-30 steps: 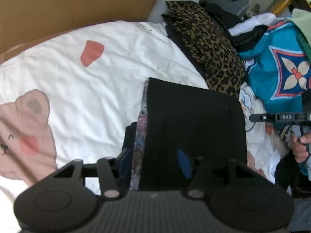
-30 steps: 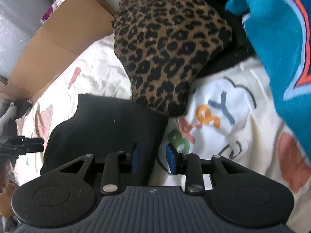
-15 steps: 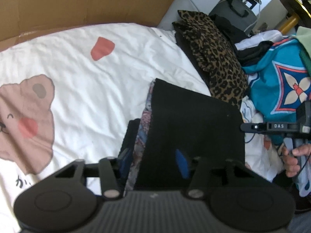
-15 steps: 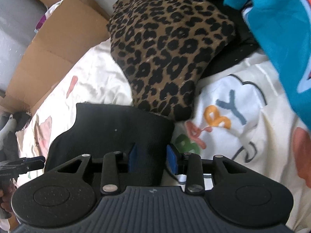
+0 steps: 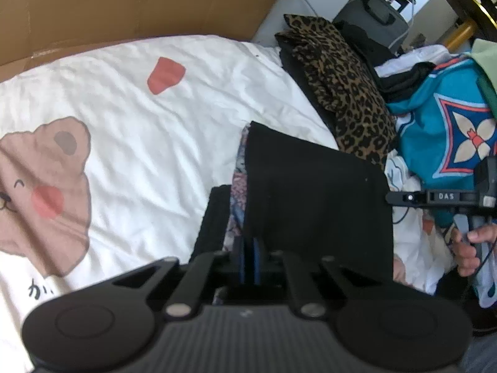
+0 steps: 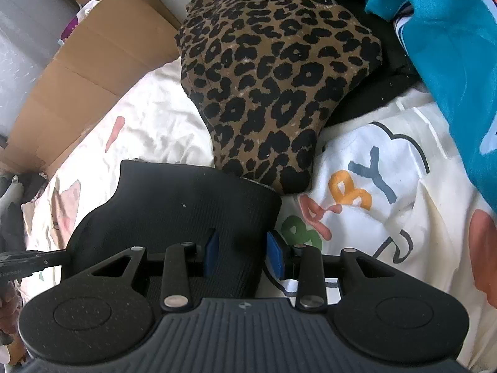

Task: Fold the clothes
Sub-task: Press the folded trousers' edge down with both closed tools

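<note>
A folded black garment [image 5: 313, 199] with a patterned lining edge [image 5: 237, 183] lies on the white printed bedsheet [image 5: 155, 143]. My left gripper [image 5: 248, 262] is shut on the garment's near edge. In the right wrist view the same black garment [image 6: 174, 205] lies in front of me, and my right gripper [image 6: 242, 253] is open, its blue pads straddling the garment's near right corner. The right gripper also shows at the right in the left wrist view [image 5: 435, 197].
A folded leopard-print garment [image 6: 273, 87] lies just beyond the black one. A teal patterned garment [image 5: 450, 136] is piled to the right. Cardboard [image 5: 124, 6] stands along the bed's far side. A dark bag [image 5: 369, 18] sits behind.
My left gripper has closed on the black garment's edge. My right gripper has shifted left so the garment's corner lies between its open pads.
</note>
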Demonstrator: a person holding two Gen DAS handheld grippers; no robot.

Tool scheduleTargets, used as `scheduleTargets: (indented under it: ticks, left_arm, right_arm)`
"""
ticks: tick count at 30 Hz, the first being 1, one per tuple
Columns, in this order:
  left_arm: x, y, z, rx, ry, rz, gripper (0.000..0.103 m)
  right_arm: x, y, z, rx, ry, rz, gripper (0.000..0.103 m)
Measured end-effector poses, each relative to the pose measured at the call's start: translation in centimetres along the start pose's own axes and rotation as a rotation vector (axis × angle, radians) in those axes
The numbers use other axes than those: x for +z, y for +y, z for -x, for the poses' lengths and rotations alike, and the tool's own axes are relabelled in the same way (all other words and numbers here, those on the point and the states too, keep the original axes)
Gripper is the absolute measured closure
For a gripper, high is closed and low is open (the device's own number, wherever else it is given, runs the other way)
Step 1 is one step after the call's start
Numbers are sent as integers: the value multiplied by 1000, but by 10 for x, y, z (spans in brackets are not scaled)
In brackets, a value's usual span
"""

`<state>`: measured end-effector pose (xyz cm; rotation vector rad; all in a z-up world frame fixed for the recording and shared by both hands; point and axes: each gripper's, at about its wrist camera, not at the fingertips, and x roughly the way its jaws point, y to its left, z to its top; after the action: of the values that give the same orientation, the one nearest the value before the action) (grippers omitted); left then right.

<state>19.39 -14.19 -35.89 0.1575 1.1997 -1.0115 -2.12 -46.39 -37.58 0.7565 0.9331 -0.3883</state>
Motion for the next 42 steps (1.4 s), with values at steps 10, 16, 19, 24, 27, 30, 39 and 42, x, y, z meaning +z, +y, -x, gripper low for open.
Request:
scheduleTargets:
  ticks: [10,16,19,24,27,30,39,42]
  left_arm:
    - [1,18,1,-39,-45,111,60]
    - [7,16,-17,-84,-35,122,58]
    - [7,14,-27,-61,-1,110,72]
    - [7,3,-20,-28,4,31,95]
    - [9,2,-10,-24,-8,21,96]
    - [10,9,-9,-6,-17,31,96]
    - [0,36,-37,-46,21,108,86]
    - [-1,39,-36,-18,20,110,58]
  right_arm:
    - [-4,-4,0,20,3,-13,63]
    - [-5,-3,-2,18,7,-12,63]
    - [-6,-1,-4,17,10,-10,63]
    - [-7,-2,-4,29,15,-26,63]
    - [-8,-5,-4,43,19,-39,63]
    - [-12,-4,-3,65,27,-15,63]
    - [-32,-13,-19,125,113,-38,57]
    - [-35,-19,-29,160,127,-80,55]
